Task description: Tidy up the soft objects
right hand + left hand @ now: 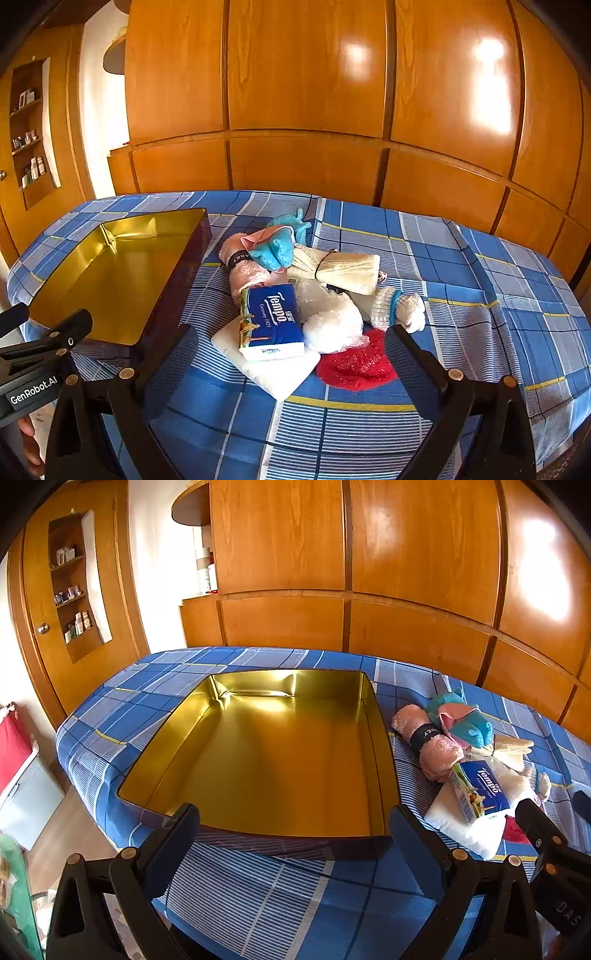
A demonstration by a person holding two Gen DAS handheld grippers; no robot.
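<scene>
- A surface covered with a blue, white and yellow checked cloth [369, 435] carries everything; whether it is a bed or a table under the cloth cannot be told. Wooden wardrobe panels [306, 74] stand behind it.
- A shallow rectangular tin [266, 753], gold inside and with nothing in it, sits toward the left edge of the cloth.
- The soft things lie in a close heap to the right of the tin, near the middle of the cloth.
- At the front of the heap, a blue and white Tempo tissue pack [271, 321] rests on a flat white pad [280, 373].
- Just right of the pack is a crinkly white plastic bundle [332, 321], with a red glittery piece [356, 365] in front of it.
- Behind the pack, a rolled pink towel [243, 273] wears a black band, and a turquoise and pink cloth [275, 247] lies against it.
- A cream roll [343, 271] tied around its middle sits behind the plastic bundle; a small white roll with a blue band [397, 310] sits to its right.
- The left claw [295, 823] is spread wide and holds nothing, pointing down over the tin's near edge.
- The right claw [286, 345] is also spread wide and holds nothing, hovering in front of the heap.
</scene>
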